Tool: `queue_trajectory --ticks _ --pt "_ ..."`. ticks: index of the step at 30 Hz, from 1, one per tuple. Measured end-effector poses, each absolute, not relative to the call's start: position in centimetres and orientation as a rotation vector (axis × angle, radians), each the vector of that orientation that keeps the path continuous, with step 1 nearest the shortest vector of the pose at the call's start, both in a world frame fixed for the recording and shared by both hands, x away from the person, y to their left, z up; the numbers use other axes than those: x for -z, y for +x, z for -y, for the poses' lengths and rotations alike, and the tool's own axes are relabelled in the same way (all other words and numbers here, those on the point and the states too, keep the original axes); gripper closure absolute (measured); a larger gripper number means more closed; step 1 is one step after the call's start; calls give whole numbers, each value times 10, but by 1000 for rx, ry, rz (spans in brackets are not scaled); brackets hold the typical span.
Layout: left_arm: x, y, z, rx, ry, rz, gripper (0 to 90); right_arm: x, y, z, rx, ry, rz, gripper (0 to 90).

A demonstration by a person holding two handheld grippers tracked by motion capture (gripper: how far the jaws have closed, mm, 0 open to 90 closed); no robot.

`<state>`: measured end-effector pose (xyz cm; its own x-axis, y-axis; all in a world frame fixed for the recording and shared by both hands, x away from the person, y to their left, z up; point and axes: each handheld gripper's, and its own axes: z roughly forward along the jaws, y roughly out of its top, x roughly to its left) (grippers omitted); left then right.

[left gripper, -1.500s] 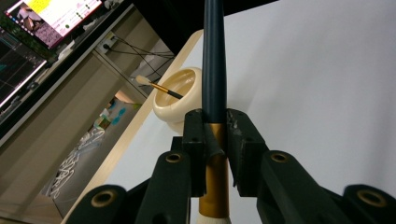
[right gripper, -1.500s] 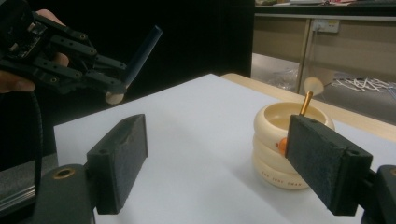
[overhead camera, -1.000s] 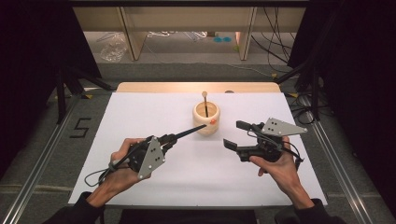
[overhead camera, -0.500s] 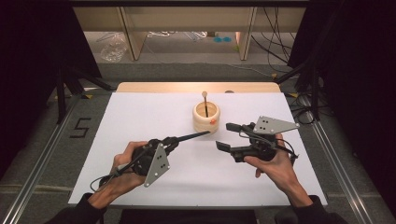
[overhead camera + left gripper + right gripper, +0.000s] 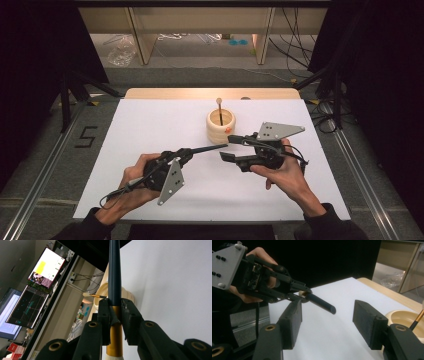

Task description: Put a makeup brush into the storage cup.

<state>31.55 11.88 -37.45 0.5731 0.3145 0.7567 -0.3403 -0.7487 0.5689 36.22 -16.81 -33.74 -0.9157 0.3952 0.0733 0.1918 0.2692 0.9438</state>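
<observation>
Since a second ago the right claw has slid toward the left claw, its padded jaws closing yet still spread, nothing between them. Pinched in the left claw, the slim dark round-handled brush with gold ferrule points to 2 o'clock over the white counter. Beyond stands a ribbed cream holder with another brush.

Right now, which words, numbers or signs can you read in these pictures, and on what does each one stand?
"5": a dark number on the floor, left of the table.
Screens in the left gripper view: their text is too small and blurred to read.
Red boxes under the screens: print unreadable.
</observation>
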Motion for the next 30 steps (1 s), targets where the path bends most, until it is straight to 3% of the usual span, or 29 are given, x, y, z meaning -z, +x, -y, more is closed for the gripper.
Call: queue_trajectory --ticks 30 --pt "374 308 -114 -1221 2077 69 785 346 372 142 -1721 493 -2477 631"
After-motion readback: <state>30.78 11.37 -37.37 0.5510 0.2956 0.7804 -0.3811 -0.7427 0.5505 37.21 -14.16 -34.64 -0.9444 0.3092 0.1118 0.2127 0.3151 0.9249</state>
